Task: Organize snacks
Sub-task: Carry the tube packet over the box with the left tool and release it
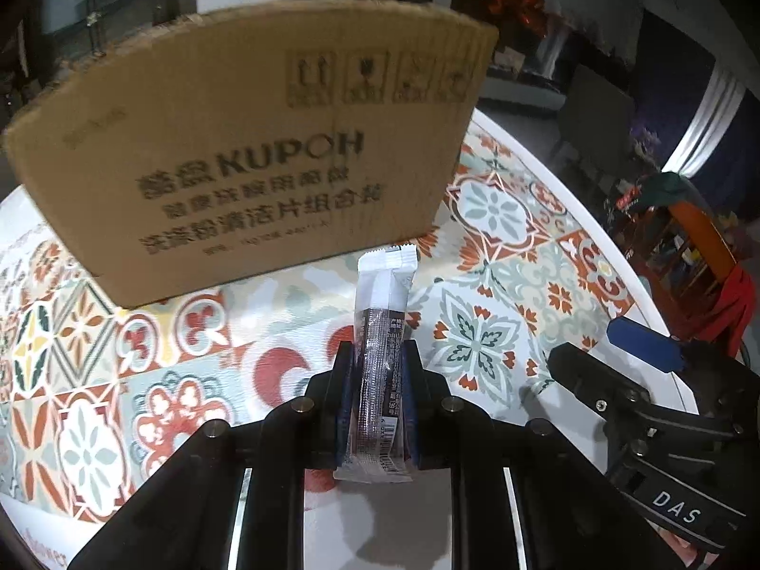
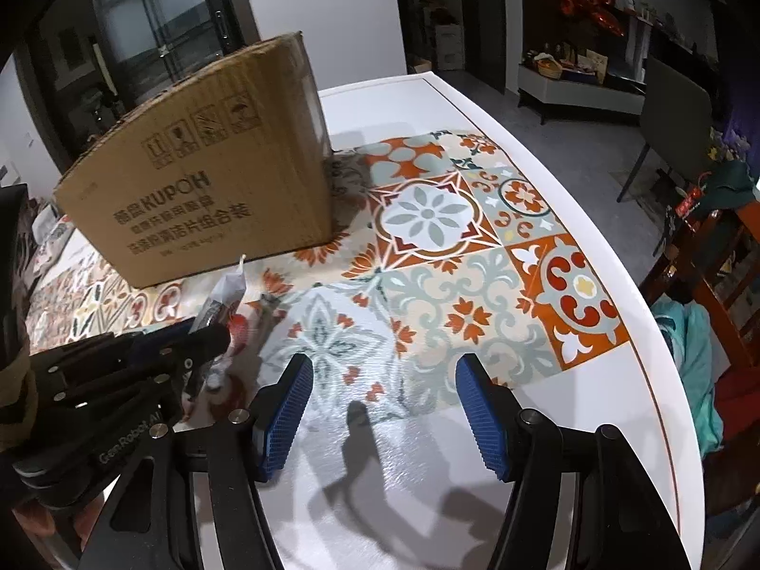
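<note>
Currently I have my left gripper (image 1: 377,361) clamped on a long snack bar (image 1: 381,356) in a dark wrapper with white ends. Both blue pads (image 1: 346,394) press flat against the sides of the bar, which runs lengthwise between the fingers and sticks out past their tips. Its far white end, with a crimped edge, points toward a cardboard box (image 1: 247,142). From my right wrist view, the snack bar (image 2: 221,301) is lifted clear of the table, tilted upward, and near the lower front edge of the box (image 2: 209,175) without touching it.

I note that the box stands upright on a patterned tablecloth (image 1: 494,313) of orange, grey and cream tiles. It bears dark printed lettering and handling symbols on the face toward me. I cannot see into the box from either view.

My right gripper (image 2: 384,408) stands open, with nothing between its blue pads (image 2: 285,422). It hovers over a pale stretch of the tablecloth (image 2: 427,247), beside the left gripper (image 2: 204,337) and apart from it. Shadows of its fingers fall on the cloth below.

A white table (image 2: 546,142) carries the cloth, its bare rim showing along the right side.
</note>
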`<state>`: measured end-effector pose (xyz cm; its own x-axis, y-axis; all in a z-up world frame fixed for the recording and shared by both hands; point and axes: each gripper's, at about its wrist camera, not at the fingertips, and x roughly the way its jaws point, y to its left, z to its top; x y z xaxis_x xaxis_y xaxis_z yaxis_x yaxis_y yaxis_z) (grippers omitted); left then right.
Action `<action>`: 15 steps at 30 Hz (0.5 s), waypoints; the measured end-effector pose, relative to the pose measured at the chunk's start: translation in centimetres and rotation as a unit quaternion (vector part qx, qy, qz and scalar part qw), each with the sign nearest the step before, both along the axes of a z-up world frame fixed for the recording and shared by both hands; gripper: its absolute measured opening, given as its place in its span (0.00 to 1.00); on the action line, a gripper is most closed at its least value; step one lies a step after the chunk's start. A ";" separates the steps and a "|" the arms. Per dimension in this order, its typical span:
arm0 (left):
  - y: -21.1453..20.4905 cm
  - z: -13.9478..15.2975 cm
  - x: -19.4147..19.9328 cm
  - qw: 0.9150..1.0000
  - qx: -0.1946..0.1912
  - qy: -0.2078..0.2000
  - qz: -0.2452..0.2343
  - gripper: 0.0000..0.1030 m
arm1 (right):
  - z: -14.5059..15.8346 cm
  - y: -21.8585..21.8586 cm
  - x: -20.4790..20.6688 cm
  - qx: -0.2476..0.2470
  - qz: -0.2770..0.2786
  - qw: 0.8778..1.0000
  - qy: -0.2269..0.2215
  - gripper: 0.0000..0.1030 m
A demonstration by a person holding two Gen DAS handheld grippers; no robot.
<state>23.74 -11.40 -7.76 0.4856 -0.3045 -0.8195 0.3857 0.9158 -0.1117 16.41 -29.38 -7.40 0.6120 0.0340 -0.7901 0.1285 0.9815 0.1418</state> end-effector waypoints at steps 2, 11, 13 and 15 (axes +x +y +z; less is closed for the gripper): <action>0.3 0.7 -0.3 1.000 0.000 -0.009 0.006 0.19 | 0.7 0.4 -0.3 -0.005 0.005 1.000 -0.007 0.62; 2.2 4.0 -1.4 0.999 -0.029 -0.034 0.022 0.19 | 4.4 2.3 -0.9 -0.022 0.032 0.998 -0.048 0.62; 2.6 4.7 -1.5 0.998 -0.037 -0.036 0.026 0.19 | 5.1 2.5 -0.8 -0.024 0.034 0.998 -0.057 0.62; 3.1 5.7 -1.6 0.998 -0.042 -0.043 0.029 0.19 | 5.9 2.7 -0.6 -0.024 0.036 0.997 -0.063 0.62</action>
